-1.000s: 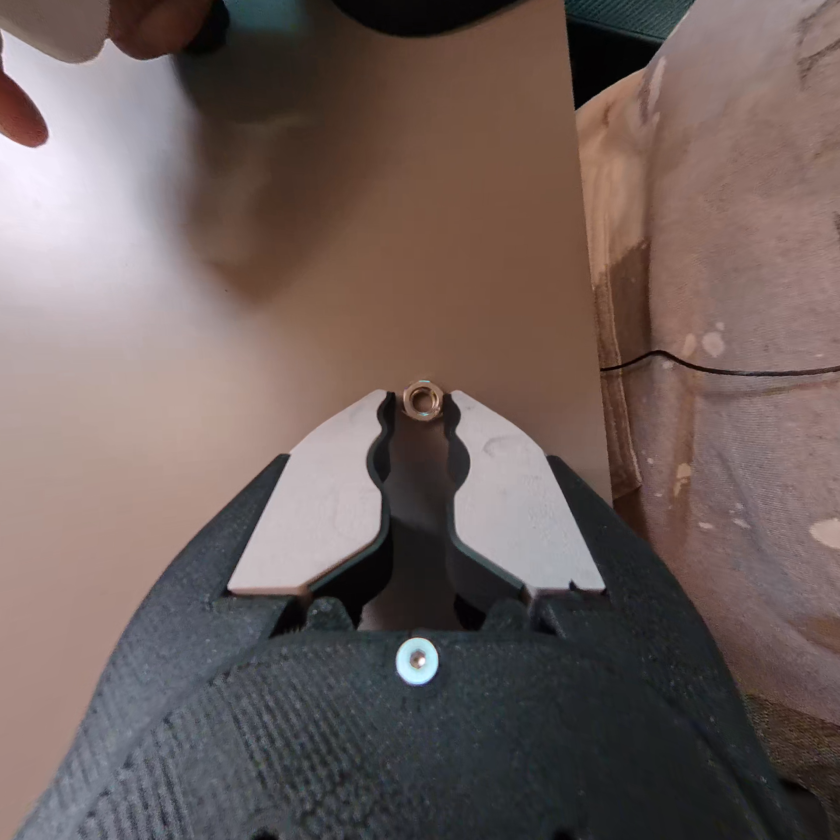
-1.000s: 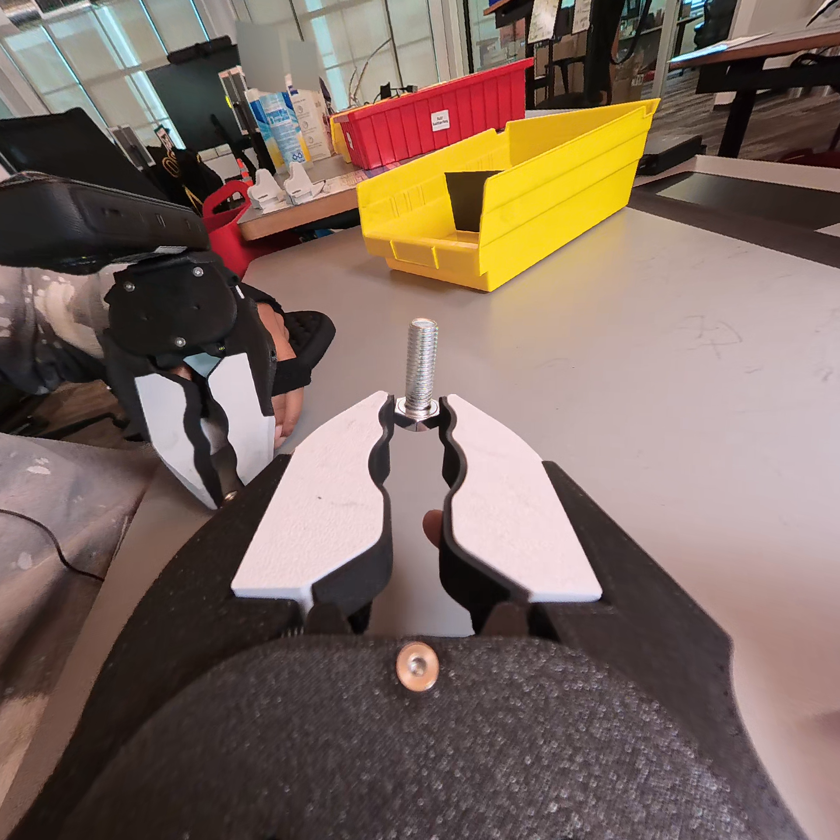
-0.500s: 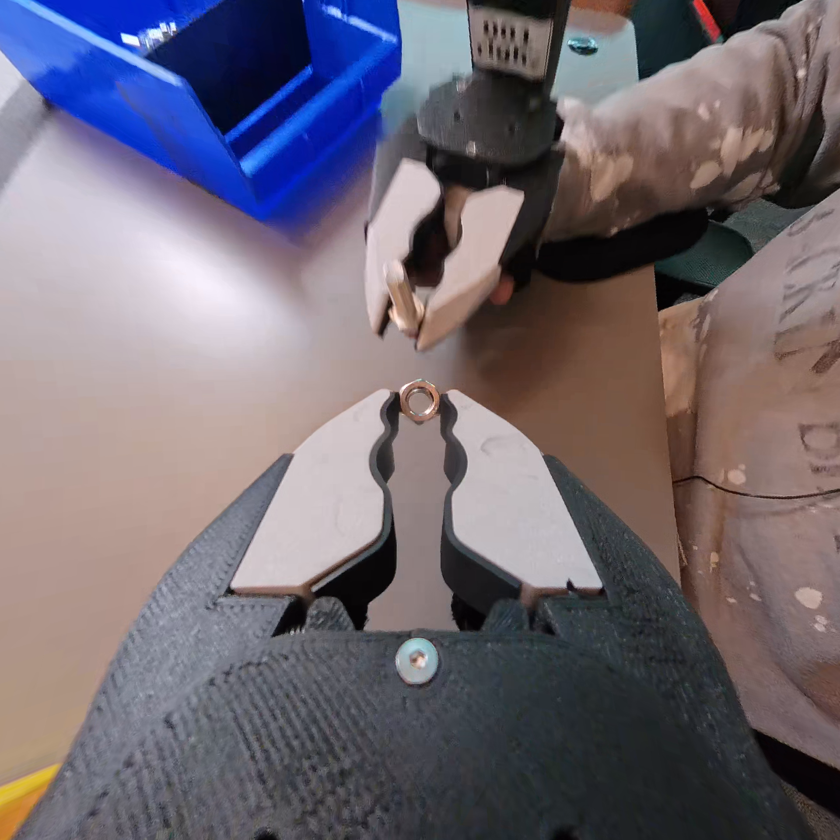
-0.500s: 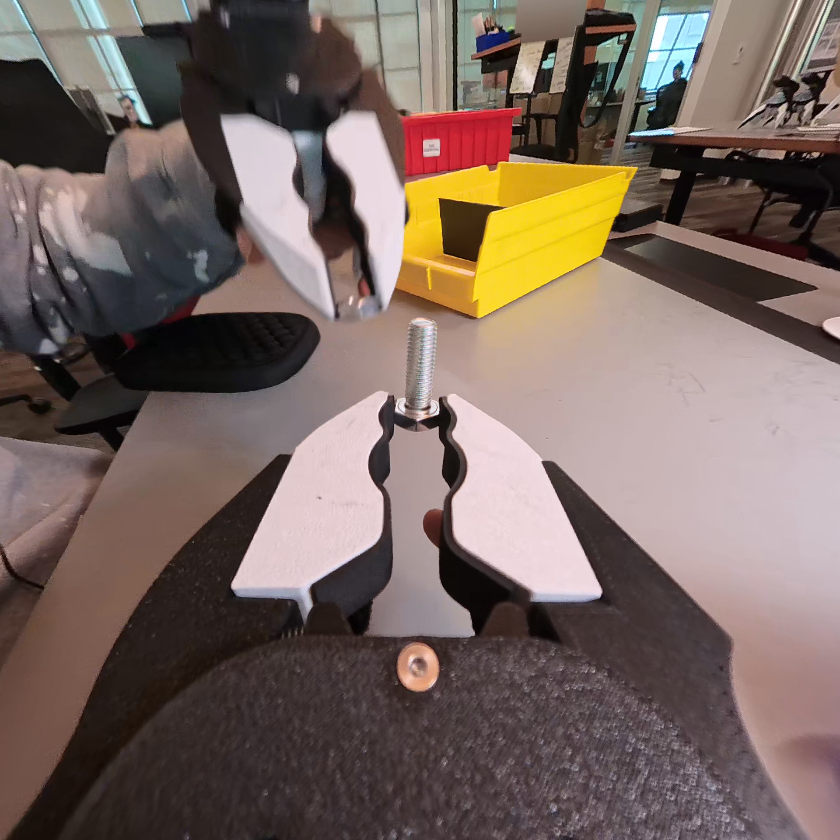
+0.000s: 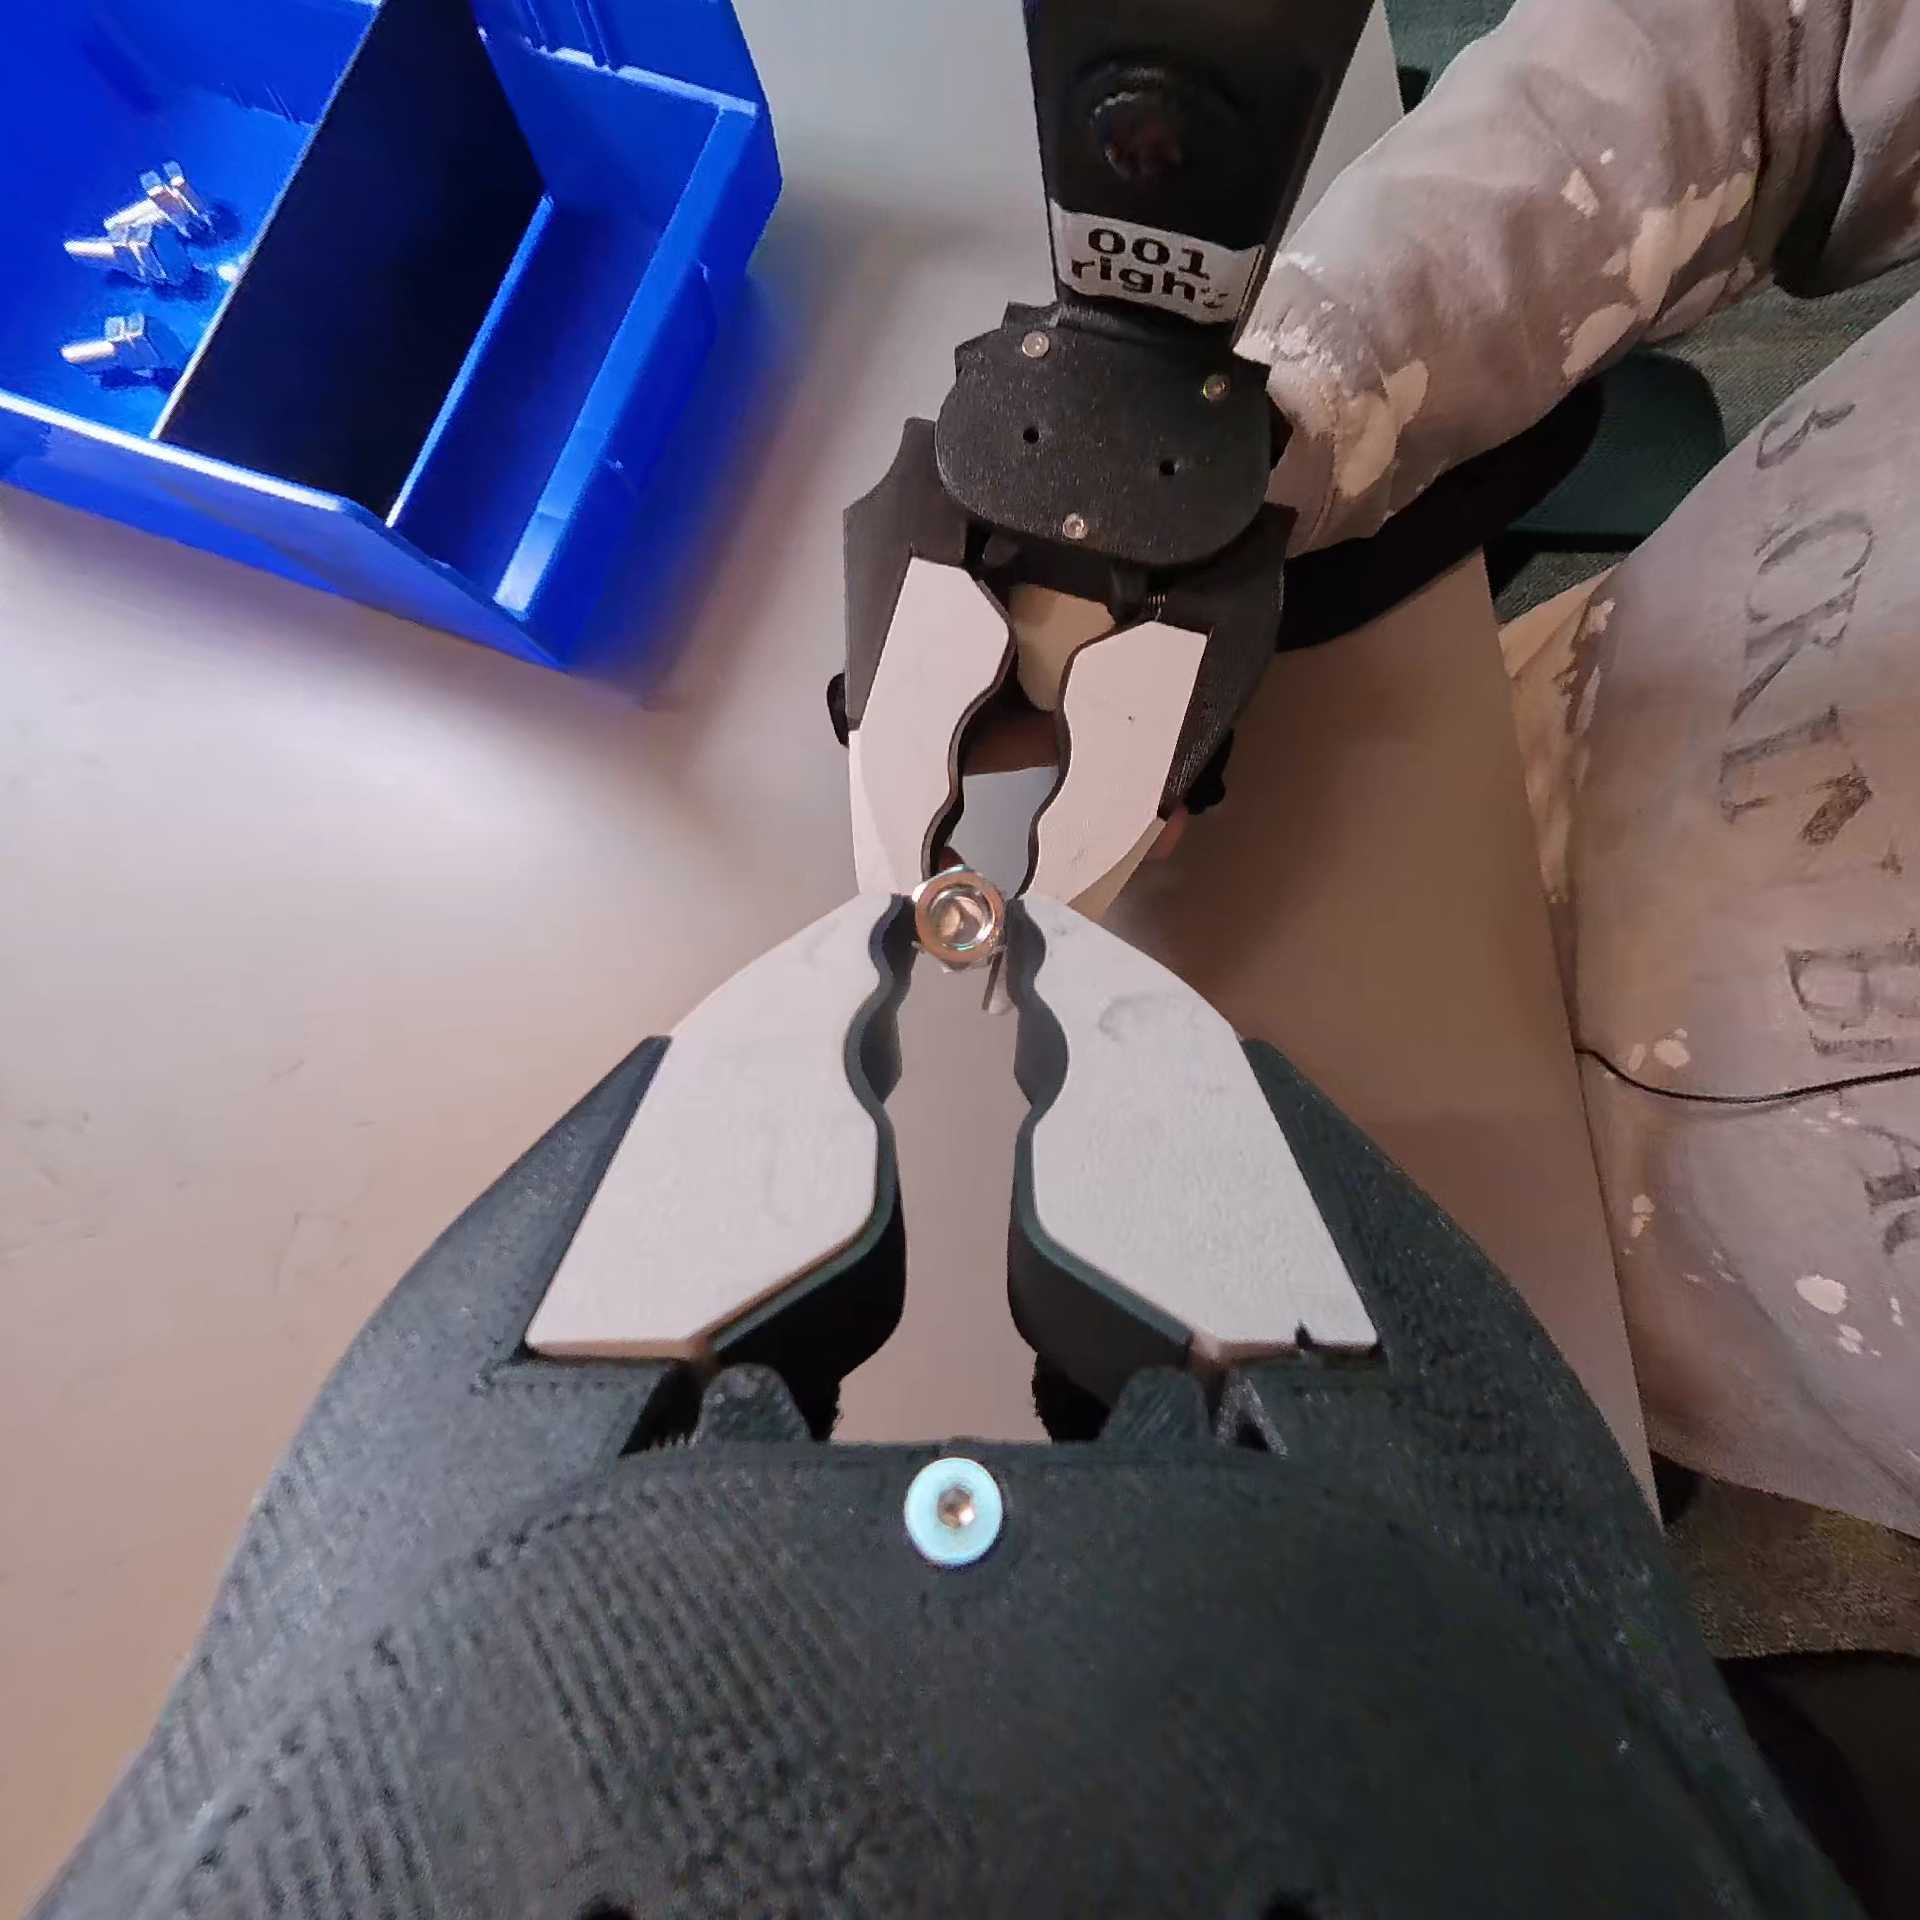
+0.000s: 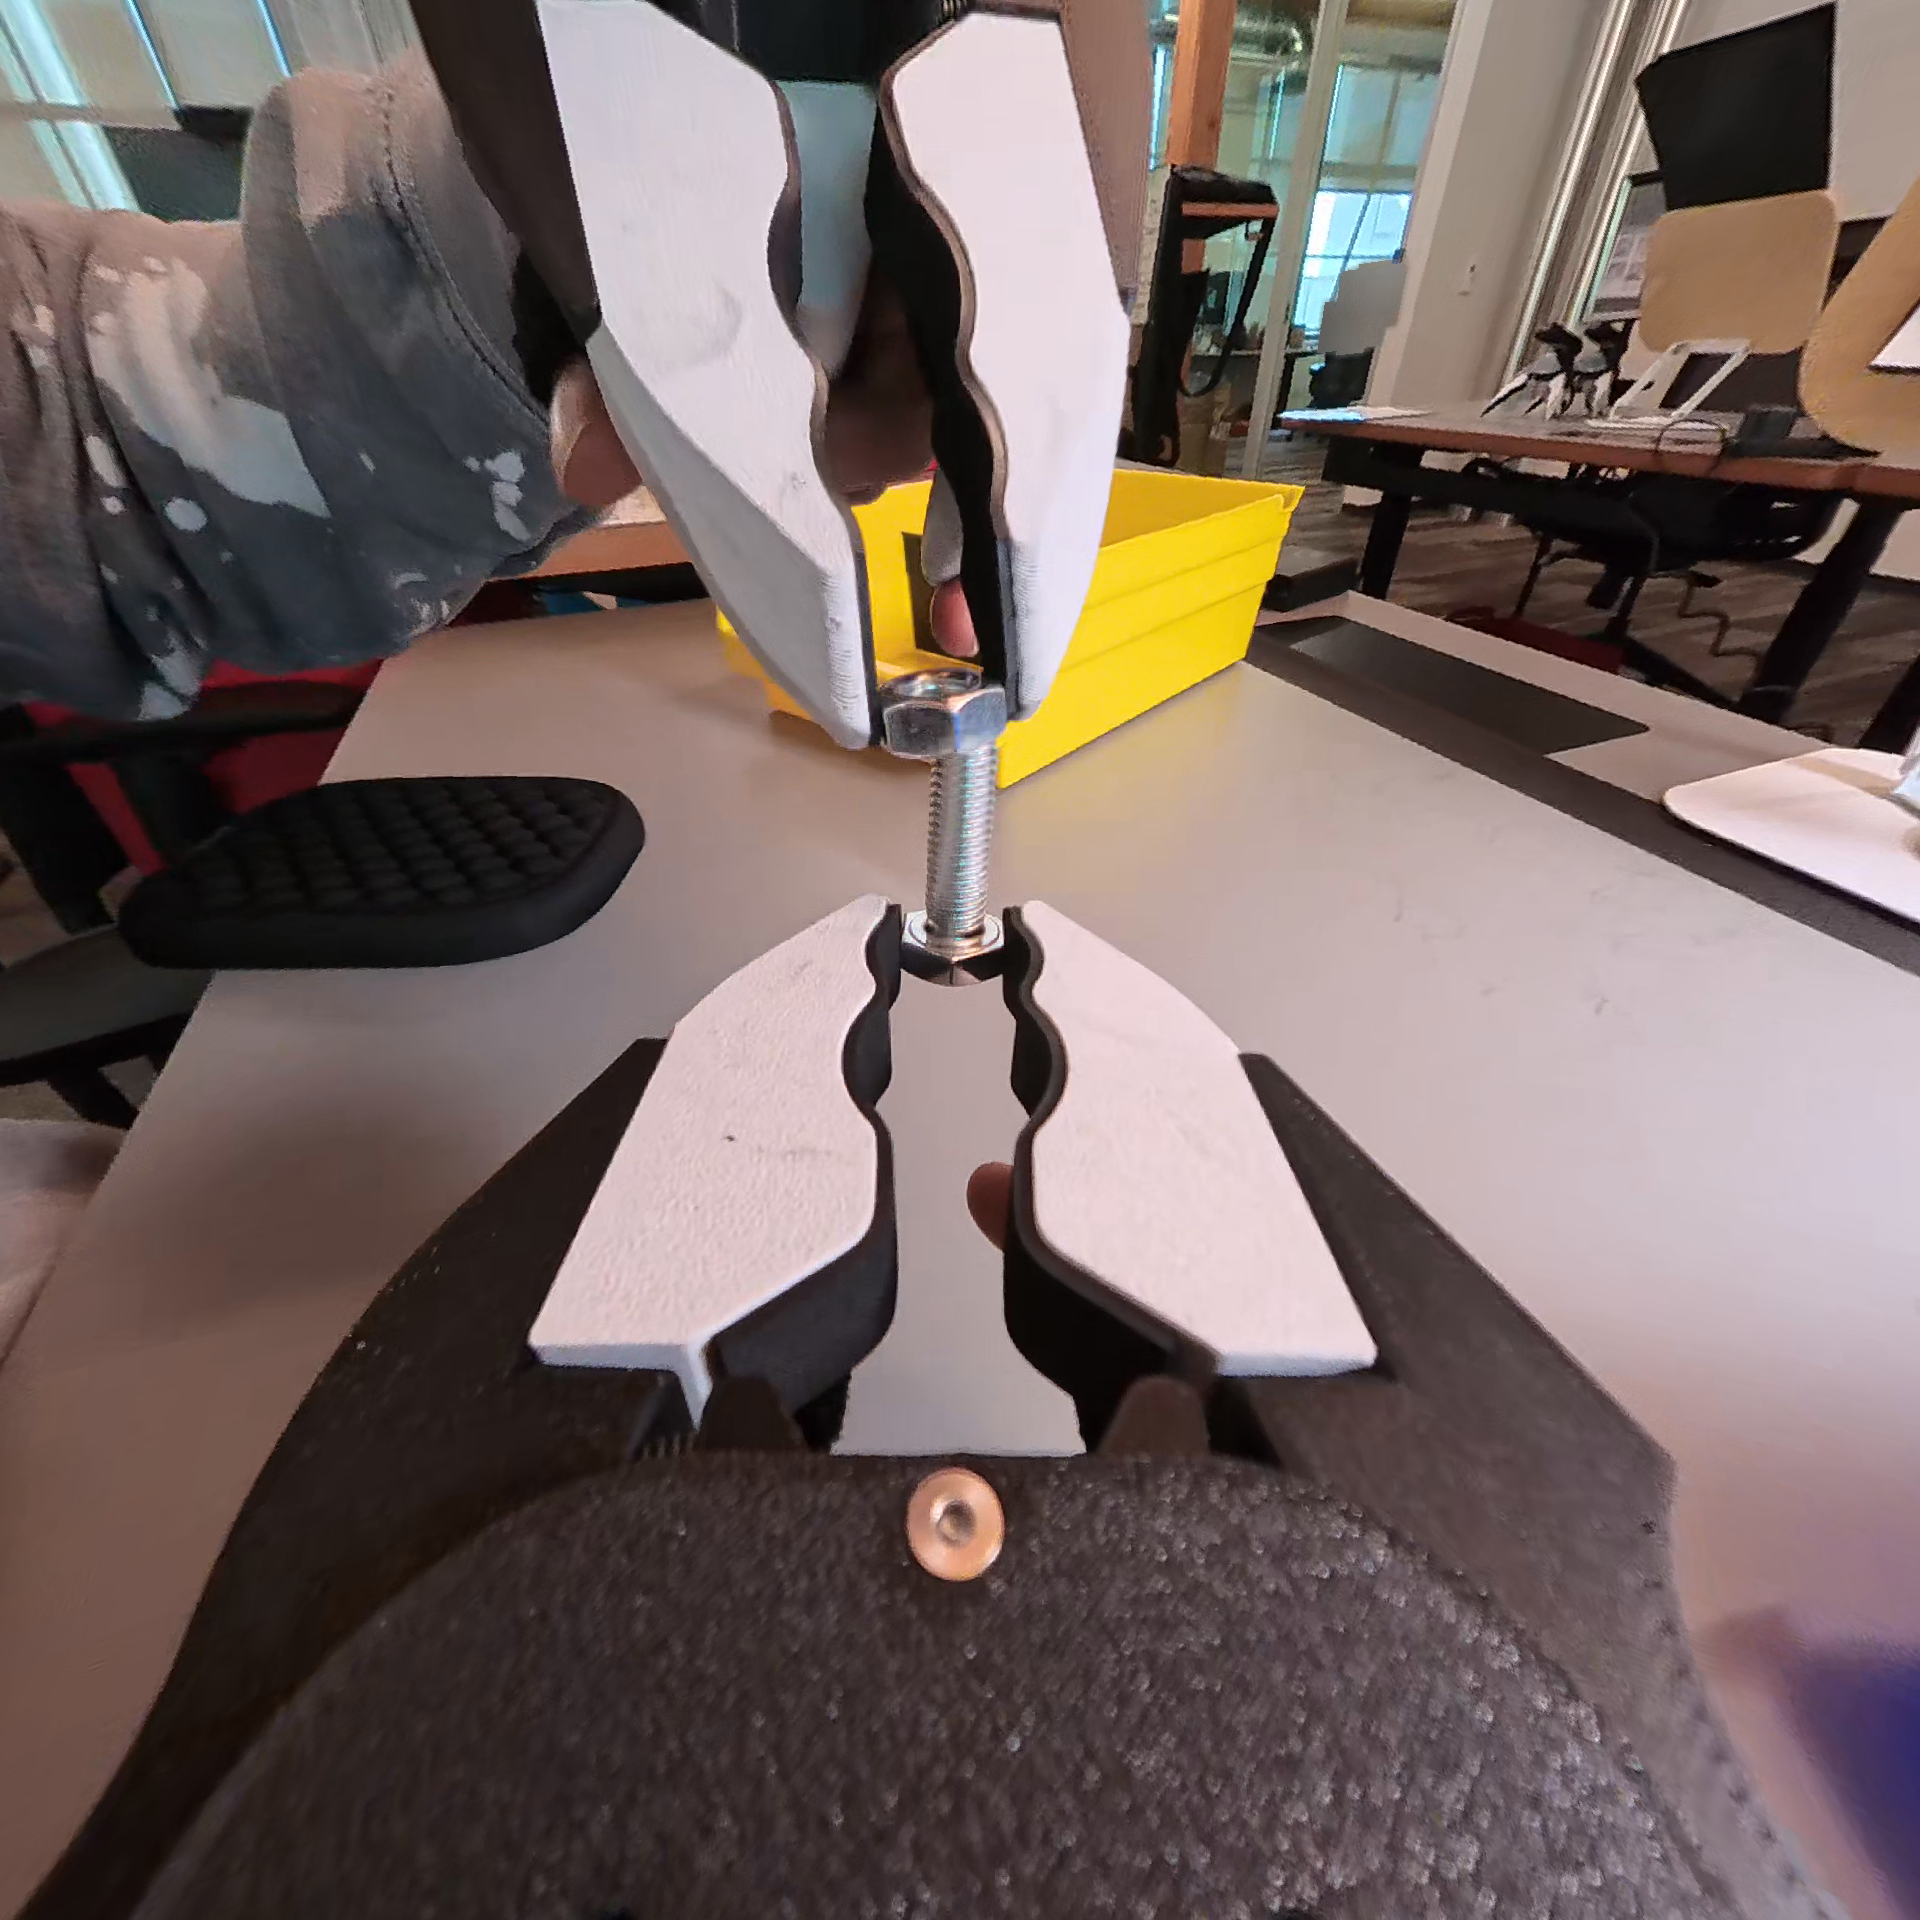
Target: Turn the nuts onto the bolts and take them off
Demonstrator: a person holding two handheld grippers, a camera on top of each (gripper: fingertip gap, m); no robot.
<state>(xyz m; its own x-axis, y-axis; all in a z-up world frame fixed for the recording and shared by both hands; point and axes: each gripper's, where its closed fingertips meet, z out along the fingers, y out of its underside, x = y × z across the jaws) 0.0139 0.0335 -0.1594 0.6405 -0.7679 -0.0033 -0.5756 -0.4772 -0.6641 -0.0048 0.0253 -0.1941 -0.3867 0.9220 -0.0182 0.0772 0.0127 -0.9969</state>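
Note:
My right gripper [image 6: 951, 940] is shut on the head of a silver bolt [image 6: 961, 842] and holds it upright above the grey table [image 6: 1403, 987]. My left gripper [image 6: 943, 717] comes down from above, shut on a silver hex nut [image 6: 943, 719] that sits on the bolt's top end. In the left wrist view the nut [image 5: 982, 940] is pinched between my left gripper's tips [image 5: 956, 916], and the bolt's end fills its hole. The right gripper [image 5: 987, 878] lies just beyond and below it, held by a hand in a paint-spotted sleeve [image 5: 1507, 260].
A blue bin [image 5: 499, 436] holding several bolts [image 5: 135, 239] stands on the table at the far left. A yellow bin [image 6: 1143, 623] stands behind the bolt. A black chair armrest [image 6: 384, 862] is off the table's left edge. A white flat base [image 6: 1808, 821] lies at right. My hands' fingertips stand some 4 cm from each other.
My left gripper has swung over with the nut and come down onto the bolt's top end. The right gripper has kept its hold on the upright bolt.

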